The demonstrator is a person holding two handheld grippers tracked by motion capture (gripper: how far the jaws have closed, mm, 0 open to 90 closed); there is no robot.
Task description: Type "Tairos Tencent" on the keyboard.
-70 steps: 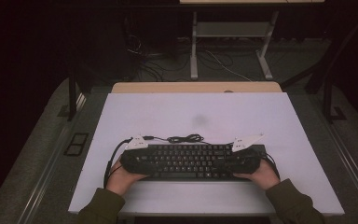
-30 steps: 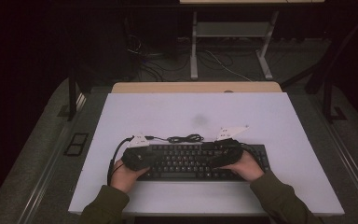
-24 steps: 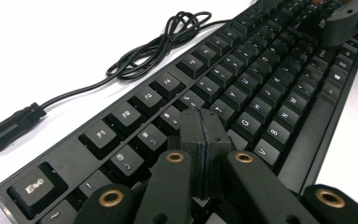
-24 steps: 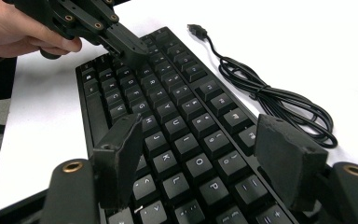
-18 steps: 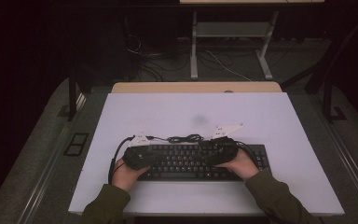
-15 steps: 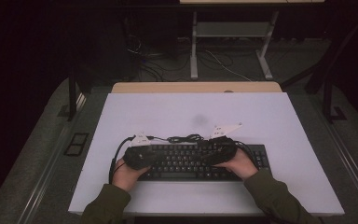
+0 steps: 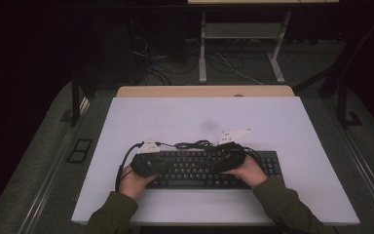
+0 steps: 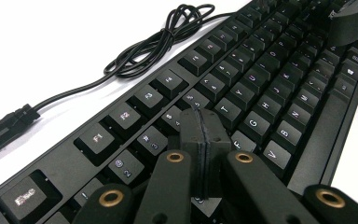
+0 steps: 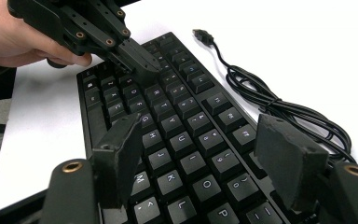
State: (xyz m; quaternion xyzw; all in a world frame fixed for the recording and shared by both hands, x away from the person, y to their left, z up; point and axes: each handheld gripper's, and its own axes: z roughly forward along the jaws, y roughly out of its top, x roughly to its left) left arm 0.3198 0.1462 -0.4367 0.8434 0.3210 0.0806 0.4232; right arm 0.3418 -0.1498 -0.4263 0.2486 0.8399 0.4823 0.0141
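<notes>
Both hands inward since earlier — right gripper (image 9: 205,163) jaws apart over keyboard (image 7: 209,168)

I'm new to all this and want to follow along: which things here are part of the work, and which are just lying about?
In use:
keyboard
left gripper, jaws shut, over the keys
right gripper, jaws open, over the keys

Lying about:
keyboard's coiled cable on the table
desk frame and floor cables behind

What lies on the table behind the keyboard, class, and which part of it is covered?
Behind the keyboard, a coiled black cable lies on the white table, its USB plug loose. In the high view, the right gripper covers part of the coil.
</notes>
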